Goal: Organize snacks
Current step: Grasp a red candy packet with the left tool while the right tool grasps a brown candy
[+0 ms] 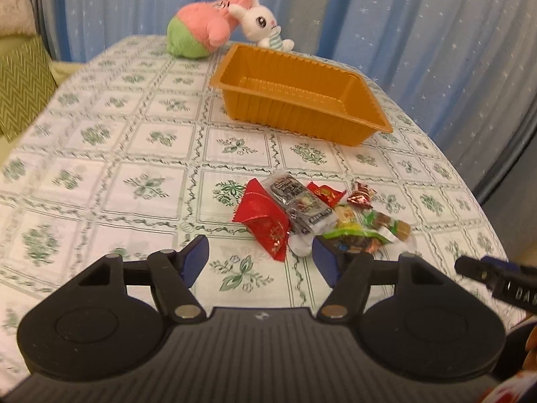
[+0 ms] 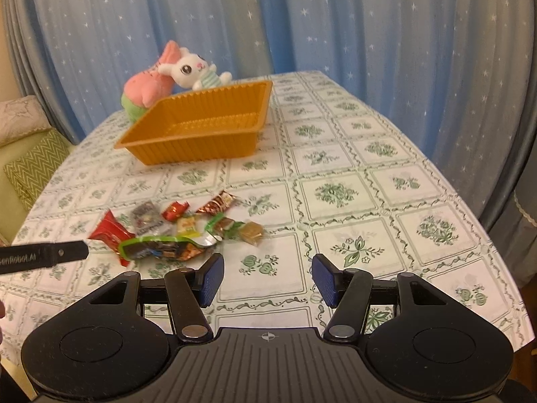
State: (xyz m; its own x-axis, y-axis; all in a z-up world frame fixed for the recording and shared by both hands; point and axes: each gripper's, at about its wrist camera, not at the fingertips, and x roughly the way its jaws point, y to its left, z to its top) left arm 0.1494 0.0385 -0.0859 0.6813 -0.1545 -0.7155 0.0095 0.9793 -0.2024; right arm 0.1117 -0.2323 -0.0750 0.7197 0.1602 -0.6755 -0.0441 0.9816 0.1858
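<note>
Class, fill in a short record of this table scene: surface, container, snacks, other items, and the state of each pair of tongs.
surface: table with green floral cloth
container: orange tray, nothing visible inside
snacks: pile of wrapped snacks on the cloth, in front of the tray
other items: pink plush and white bunny plush behind the tray
left tongs: open, holding nothing
right tongs: open, holding nothing

Each handheld gripper, the left gripper (image 1: 260, 255) and the right gripper (image 2: 266, 277), has a matte black ribbed body with a small compass-like mark at its middle. Two round black housings sit at its left and right, joined to black link arms by silver pivot pins. The fingers (image 2: 211, 278) carry ridged blue pads, and white lettering runs along a finger's outer side.
</note>
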